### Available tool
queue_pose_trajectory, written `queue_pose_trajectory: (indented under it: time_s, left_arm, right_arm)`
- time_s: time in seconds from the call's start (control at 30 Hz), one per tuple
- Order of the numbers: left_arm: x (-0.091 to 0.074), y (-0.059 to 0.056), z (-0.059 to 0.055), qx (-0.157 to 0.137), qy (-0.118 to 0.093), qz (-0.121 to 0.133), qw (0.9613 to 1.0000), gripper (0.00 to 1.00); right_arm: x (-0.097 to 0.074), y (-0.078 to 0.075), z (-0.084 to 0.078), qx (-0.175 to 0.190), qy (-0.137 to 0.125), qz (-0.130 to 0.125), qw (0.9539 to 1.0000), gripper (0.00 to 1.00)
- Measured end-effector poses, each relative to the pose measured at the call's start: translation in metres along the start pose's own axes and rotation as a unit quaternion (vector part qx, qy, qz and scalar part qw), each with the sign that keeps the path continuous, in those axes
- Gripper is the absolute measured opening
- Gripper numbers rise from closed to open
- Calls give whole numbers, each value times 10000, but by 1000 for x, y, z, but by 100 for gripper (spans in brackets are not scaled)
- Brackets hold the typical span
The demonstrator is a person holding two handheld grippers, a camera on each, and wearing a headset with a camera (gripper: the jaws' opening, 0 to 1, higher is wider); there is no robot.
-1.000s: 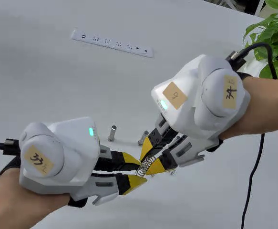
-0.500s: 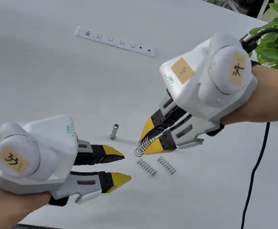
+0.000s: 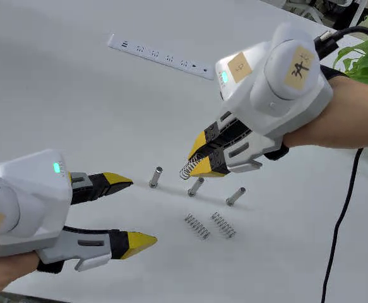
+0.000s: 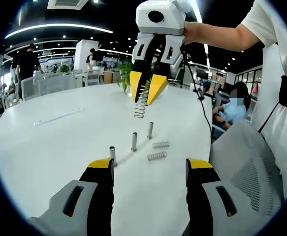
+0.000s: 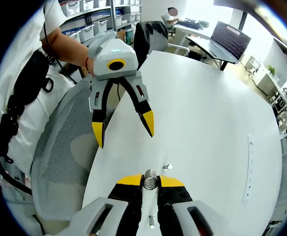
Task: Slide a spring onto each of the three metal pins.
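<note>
Right gripper (image 3: 197, 165) clamped on a coiled metal-wire spring (image 3: 187, 169); left gripper (image 3: 141, 210) with yellow-tipped jaws spread wide, holding nothing.
The spring hangs clear above three short cylindrical metal pins (image 3: 196, 186) standing upright in a row on the smooth white table (image 3: 76, 95); two more coiled springs (image 3: 196, 226) lie flat just beside them.
</note>
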State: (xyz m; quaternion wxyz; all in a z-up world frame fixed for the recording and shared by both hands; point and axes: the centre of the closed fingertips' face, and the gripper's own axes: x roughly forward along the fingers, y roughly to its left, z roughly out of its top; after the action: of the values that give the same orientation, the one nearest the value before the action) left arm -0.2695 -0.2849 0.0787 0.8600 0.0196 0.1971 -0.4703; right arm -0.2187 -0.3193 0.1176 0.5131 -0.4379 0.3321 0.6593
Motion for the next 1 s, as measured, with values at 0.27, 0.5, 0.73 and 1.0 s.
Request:
queue_pose_trajectory:
  time_s: [0.27, 0.5, 0.73, 1.0]
  left_arm:
    - [3, -4, 0, -30, -320, 2, 9995, 77]
    - [10, -10, -4, -102, -487, -87, 9987, 88]
    - [14, -12, -4, -143, -561, -129, 9982, 94]
    - [16, -12, -7, -230, -535, -149, 9982, 93]
  right_arm:
    - [20, -26, -3, 203, 138, -94, 9997, 7]
    - [38, -32, -7, 211, 264, -80, 9994, 7]
    - [53, -37, -10, 289, 259, -52, 9992, 7]
    - [61, -34, -11, 362, 311, -52, 9988, 7]
